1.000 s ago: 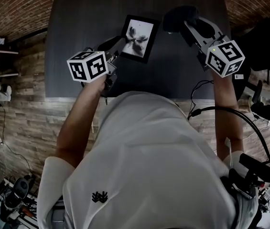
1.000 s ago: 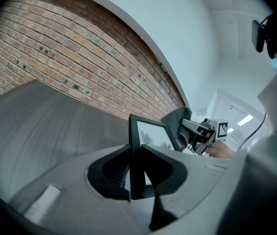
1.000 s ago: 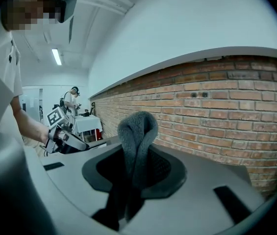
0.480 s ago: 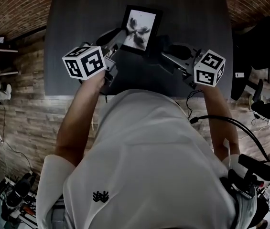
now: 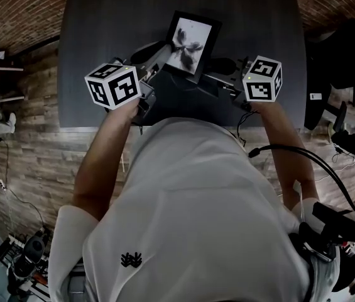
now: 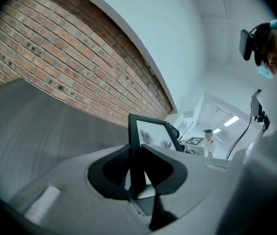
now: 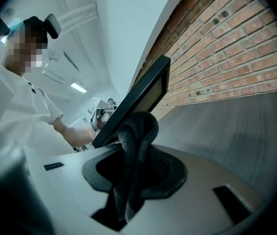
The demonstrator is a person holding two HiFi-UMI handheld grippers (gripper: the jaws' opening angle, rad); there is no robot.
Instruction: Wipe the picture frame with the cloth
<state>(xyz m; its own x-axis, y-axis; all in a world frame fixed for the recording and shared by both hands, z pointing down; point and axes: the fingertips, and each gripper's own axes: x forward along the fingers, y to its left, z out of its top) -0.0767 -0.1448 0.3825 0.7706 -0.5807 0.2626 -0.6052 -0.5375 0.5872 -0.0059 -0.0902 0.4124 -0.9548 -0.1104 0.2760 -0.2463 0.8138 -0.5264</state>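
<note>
The picture frame (image 5: pixel 191 43), black with a grey flower print, is held tilted up over the dark table (image 5: pixel 102 30). My left gripper (image 5: pixel 159 56) is shut on the frame's left edge; in the left gripper view the frame (image 6: pixel 150 131) stands upright between the jaws of that gripper (image 6: pixel 137 173). My right gripper (image 5: pixel 218 71) is shut on a dark cloth (image 7: pixel 136 141), whose bunched top touches the lower right edge of the frame (image 7: pixel 140 94). In the head view the cloth (image 5: pixel 222 65) shows as a dark lump beside the frame.
The table's near edge (image 5: pixel 89 128) runs just in front of the person's body. A black chair (image 5: pixel 347 49) stands to the right of the table. Cables (image 5: pixel 303 153) trail from the right arm. A brick wall (image 6: pixel 55 58) stands behind the table.
My right gripper has swung in from the far right of the table to the frame's right side with the cloth. The frame has shifted slightly right in my left gripper.
</note>
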